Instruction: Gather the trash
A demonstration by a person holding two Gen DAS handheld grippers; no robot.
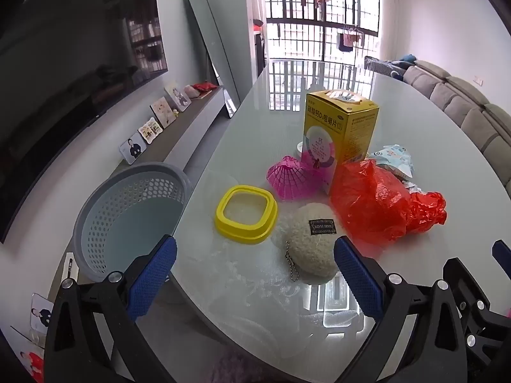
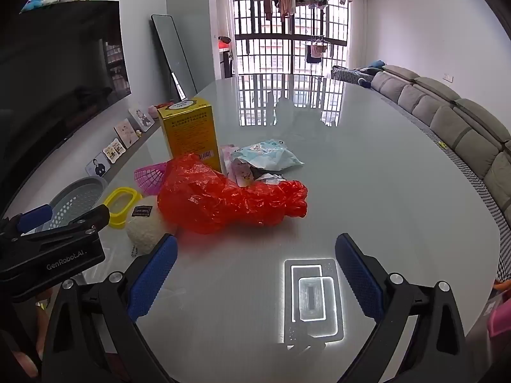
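Red crinkled plastic bag (image 2: 230,198) lies on the counter (image 2: 367,175) just beyond the right gripper (image 2: 255,271), whose jaws are spread wide and empty. Wrappers (image 2: 268,159) sit behind it, against the yellow box (image 2: 191,131). The left gripper (image 1: 255,271), also spread and empty, hovers by the fuzzy white pouch (image 1: 313,242). The grey basket (image 1: 134,217) waits at the counter's left edge. Best to pinch the bag at a bunched fold, then carry it low to the basket.
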